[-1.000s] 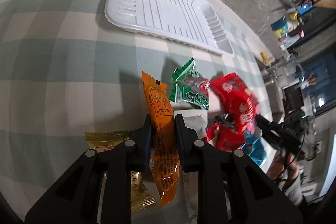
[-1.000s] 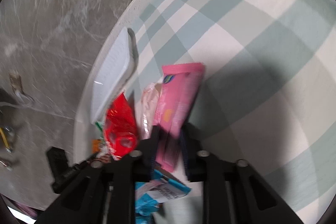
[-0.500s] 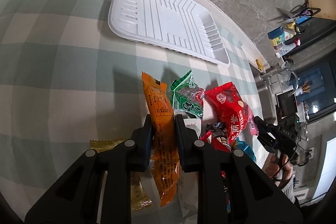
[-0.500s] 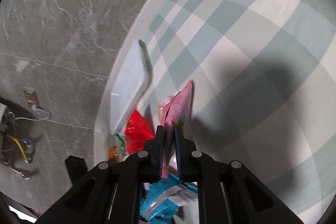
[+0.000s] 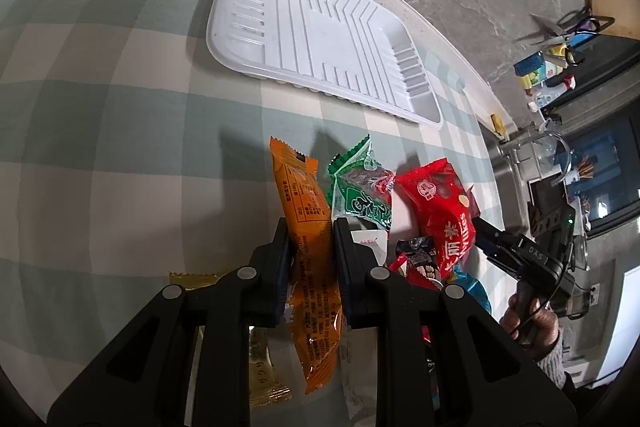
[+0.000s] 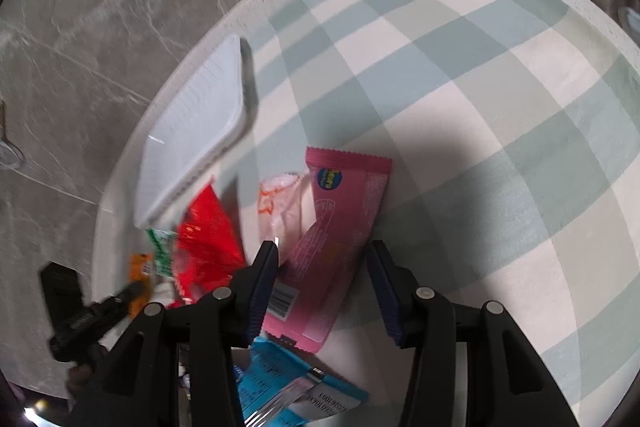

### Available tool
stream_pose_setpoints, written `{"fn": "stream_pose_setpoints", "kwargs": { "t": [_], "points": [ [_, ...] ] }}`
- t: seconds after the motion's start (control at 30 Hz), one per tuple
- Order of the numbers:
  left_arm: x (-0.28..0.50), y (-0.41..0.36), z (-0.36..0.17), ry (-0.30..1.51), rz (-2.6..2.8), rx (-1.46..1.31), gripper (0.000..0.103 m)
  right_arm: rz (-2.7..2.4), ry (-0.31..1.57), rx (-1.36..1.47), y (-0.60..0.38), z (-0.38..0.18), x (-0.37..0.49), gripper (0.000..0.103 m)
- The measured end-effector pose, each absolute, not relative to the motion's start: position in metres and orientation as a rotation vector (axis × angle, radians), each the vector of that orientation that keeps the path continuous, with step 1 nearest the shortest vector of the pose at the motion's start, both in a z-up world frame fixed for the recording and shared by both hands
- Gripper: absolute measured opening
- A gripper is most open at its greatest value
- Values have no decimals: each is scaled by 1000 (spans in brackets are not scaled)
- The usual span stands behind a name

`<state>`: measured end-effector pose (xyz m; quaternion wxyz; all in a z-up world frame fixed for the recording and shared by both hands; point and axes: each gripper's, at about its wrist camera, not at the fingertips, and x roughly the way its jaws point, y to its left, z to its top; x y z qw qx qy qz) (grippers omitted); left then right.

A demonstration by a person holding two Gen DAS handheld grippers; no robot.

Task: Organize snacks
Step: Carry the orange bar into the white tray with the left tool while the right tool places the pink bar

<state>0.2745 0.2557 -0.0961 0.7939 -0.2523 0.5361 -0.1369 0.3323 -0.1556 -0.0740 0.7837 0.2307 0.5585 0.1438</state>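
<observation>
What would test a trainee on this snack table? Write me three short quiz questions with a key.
1. True or false: the left gripper is shut on the orange packet.
2. What lies between the opening jaws of the right gripper? A) red bag B) pink packet C) blue packet
3. Fill in: the white tray holds ___ snacks.

Key: 1 true. 2 B, the pink packet, unpressed by the pads. 3 no.

Tray (image 5: pixel 320 39) sits on the tabletop (image 5: pixel 100 107), at its far edge. Snack pile (image 5: pixel 400 211) lies nearer than the tray, off its right end, well apart. One packet (image 6: pixel 340 239) lies beside the pile, on the side away from the tray.
</observation>
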Motion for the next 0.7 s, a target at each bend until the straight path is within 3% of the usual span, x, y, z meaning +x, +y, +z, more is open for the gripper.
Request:
{"fn": "stream_pose_setpoints", "kwargs": {
  "t": [0.23, 0.7],
  "points": [
    [274, 259, -96, 1151, -285, -555, 19, 387, 1206, 722, -174, -89, 330, 19],
    [286, 269, -80, 1118, -329, -623, 19, 481, 1140, 1099, -207, -76, 336, 19]
  ]
}}
